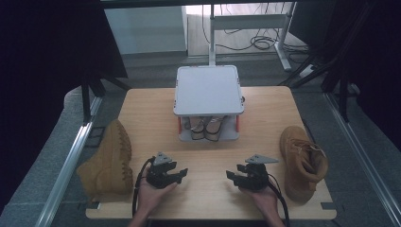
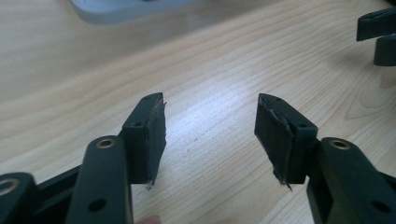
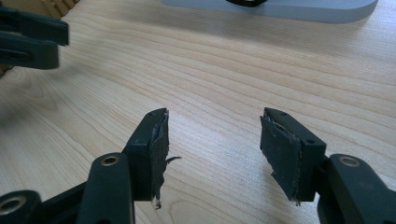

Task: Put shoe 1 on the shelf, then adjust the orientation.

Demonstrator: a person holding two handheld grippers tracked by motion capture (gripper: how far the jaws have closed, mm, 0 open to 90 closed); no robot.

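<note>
While no brand, label or readable writing shows on anything, the count is plain: two tan boots, two tools, one grey two-tier stand and a pair of shoes on its lower shelf. On the desk (image 1: 265, 106), the left boot (image 1: 108, 161) lies at nine o'clock by the left edge, and the right boot (image 1: 301, 161) lies at three o'clock near the right edge. The stand (image 1: 208, 90) sits at twelve o'clock, with the pair of shoes (image 1: 207, 126) tucked under its top plate. Held low at six o'clock, the left tool (image 1: 182, 172) has its jaws spread wide, gripping nothing, with bare wood between them. Just beside it, the right tool (image 1: 231, 172) is likewise wide apart and empty. Each stands well apart from its nearer boot.
</note>
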